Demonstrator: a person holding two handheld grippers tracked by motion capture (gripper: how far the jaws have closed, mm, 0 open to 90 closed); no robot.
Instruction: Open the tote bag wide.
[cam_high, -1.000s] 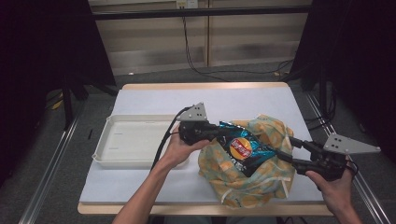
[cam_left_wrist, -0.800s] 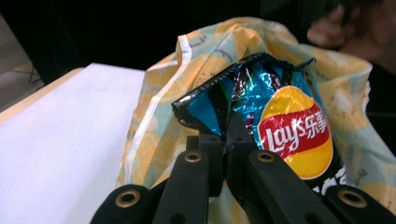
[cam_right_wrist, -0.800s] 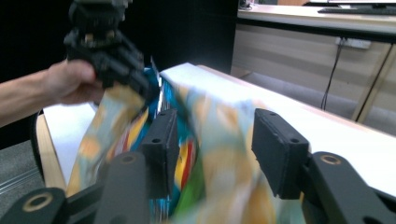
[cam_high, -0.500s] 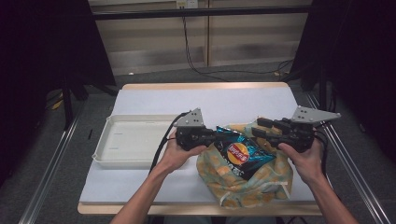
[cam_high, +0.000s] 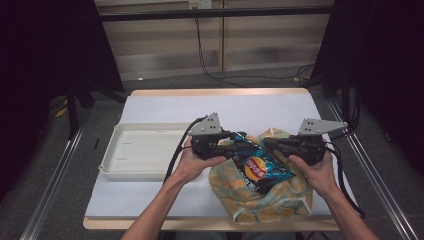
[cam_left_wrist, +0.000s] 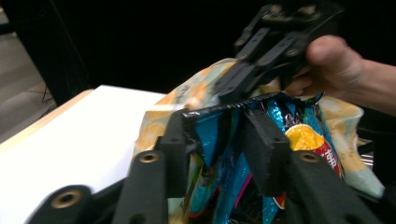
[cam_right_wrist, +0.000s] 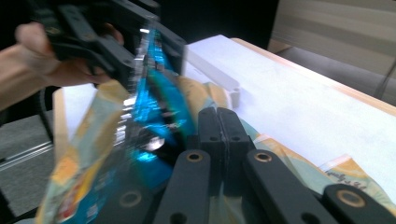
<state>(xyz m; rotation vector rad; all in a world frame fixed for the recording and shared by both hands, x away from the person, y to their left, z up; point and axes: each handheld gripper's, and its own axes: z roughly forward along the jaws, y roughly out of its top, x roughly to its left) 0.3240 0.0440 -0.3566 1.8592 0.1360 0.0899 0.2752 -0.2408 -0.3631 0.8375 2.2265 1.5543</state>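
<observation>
A blue chip bag (cam_high: 256, 167) stands in a yellow patterned cloth bag (cam_high: 272, 202) at the table's front right. My left gripper (cam_high: 239, 141) points right at the chip bag's top. Its jaws have just been opening and stand apart (cam_left_wrist: 217, 121), with the crimped top seal (cam_left_wrist: 212, 110) between them and not pressed. My right gripper (cam_high: 267, 142) points left from the other side. Its jaws have just been closing and are together (cam_right_wrist: 217, 114). In the left gripper view the right gripper (cam_left_wrist: 231, 91) pinches the top seal.
A white tray (cam_high: 125, 167) lies left of the bags, close to my left hand. The white table top (cam_high: 260, 107) stretches behind both grippers. Cables trail from both grippers toward the front edge.
My right gripper came in from the far right to the chip bag's top and its jaws shut. The left gripper stayed at the bag and its jaws parted.
</observation>
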